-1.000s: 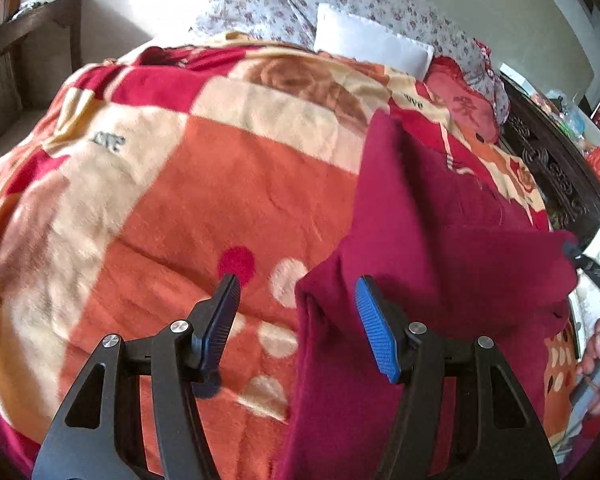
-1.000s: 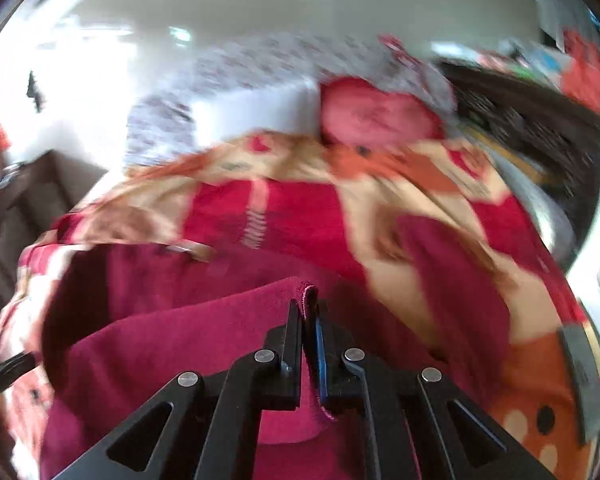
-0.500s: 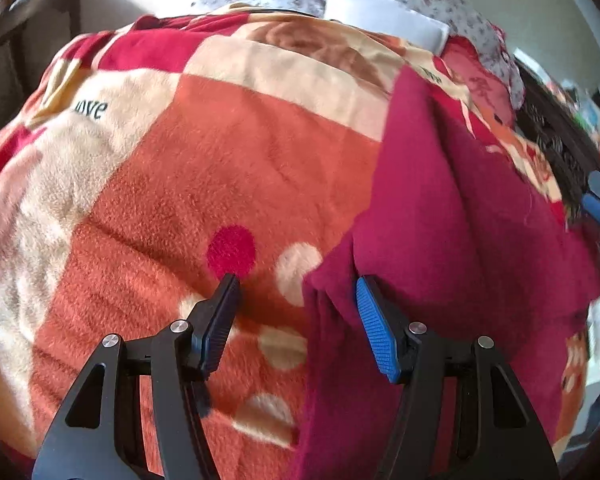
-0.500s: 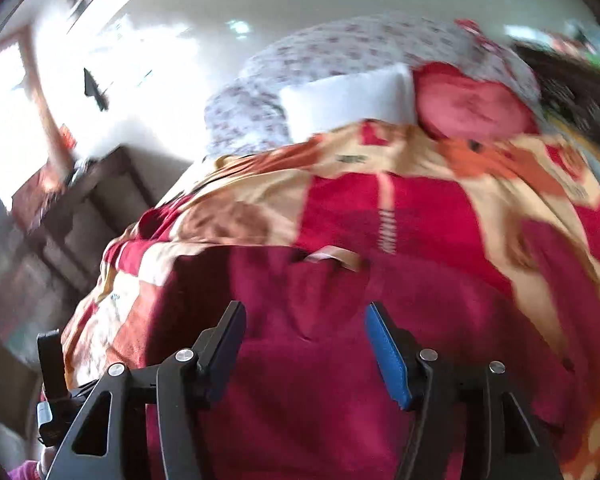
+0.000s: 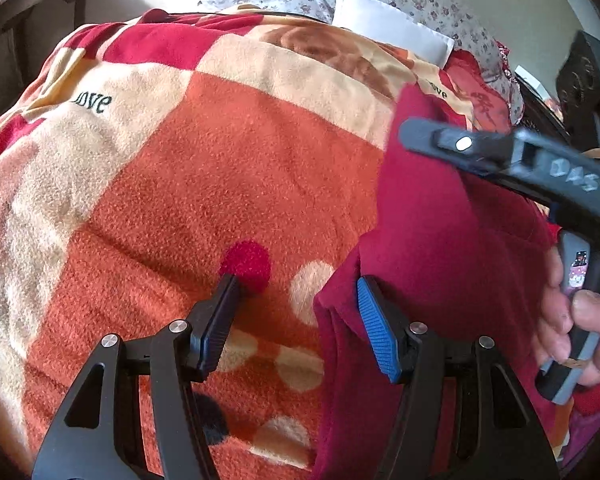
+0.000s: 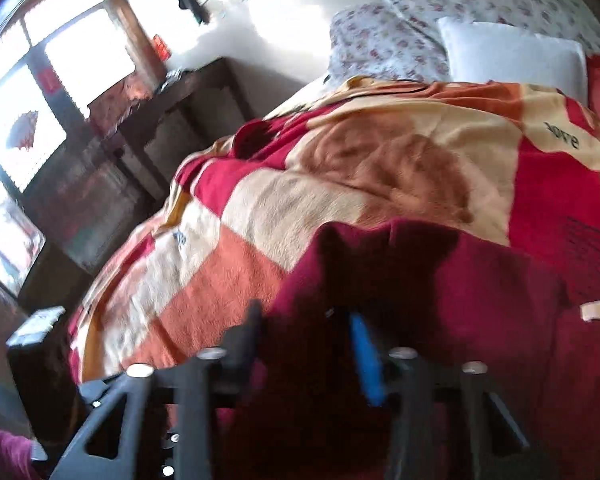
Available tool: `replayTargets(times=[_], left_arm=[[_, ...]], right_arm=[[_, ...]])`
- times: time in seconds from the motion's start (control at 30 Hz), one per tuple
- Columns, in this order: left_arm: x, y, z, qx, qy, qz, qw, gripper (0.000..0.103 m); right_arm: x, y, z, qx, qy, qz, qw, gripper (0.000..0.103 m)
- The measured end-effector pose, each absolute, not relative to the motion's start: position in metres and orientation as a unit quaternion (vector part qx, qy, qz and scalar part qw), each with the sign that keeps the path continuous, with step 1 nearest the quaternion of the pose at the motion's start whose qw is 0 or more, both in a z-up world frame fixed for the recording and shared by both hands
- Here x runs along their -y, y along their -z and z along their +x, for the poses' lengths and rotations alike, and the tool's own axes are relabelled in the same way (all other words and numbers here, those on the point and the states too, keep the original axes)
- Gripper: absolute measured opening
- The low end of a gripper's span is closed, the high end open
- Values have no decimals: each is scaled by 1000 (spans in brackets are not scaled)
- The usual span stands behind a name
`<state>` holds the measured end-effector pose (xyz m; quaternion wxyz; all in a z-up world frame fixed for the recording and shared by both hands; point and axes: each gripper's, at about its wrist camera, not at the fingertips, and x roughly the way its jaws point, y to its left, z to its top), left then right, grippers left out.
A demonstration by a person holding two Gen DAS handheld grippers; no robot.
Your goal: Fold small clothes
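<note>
the maroon garment lay on the blanket, right of its red dot. the left gripper and right gripper stood open, empty, over the garment's edge.

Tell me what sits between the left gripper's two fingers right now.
In the left wrist view, the open left gripper frames only the orange blanket with its dots, plus the maroon garment edge beside the blue-padded finger.
</note>
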<state>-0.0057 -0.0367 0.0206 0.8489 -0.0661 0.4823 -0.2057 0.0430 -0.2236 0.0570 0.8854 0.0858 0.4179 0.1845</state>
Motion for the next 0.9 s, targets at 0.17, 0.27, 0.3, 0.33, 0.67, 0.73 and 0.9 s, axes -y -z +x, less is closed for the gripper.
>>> replayTargets(times=[0.17, 0.27, 0.3, 0.33, 0.67, 0.73, 0.9], left_arm=[[35, -21, -7, -478, 209, -67, 850, 61], [35, -20, -8, -477, 211, -69, 851, 61], [34, -20, -8, -477, 211, -70, 850, 61], [34, -20, -8, -477, 212, -72, 850, 61], [25, -31, -8, -472, 203, -90, 853, 61], [17, -38, -7, -464, 188, -99, 860, 61], [14, -48, -8, -456, 176, -89, 868, 61]], right_arm=[[208, -64, 36, -400, -193, 47, 895, 14], [212, -66, 39, -406, -202, 65, 889, 18], [218, -64, 43, -416, -206, 86, 882, 18], [225, -61, 47, -420, -210, 111, 876, 19], [211, -73, 48, -384, -195, 56, 901, 9], [200, -85, 50, -364, -177, 28, 914, 8], [186, -51, 85, -423, -163, 47, 890, 9]])
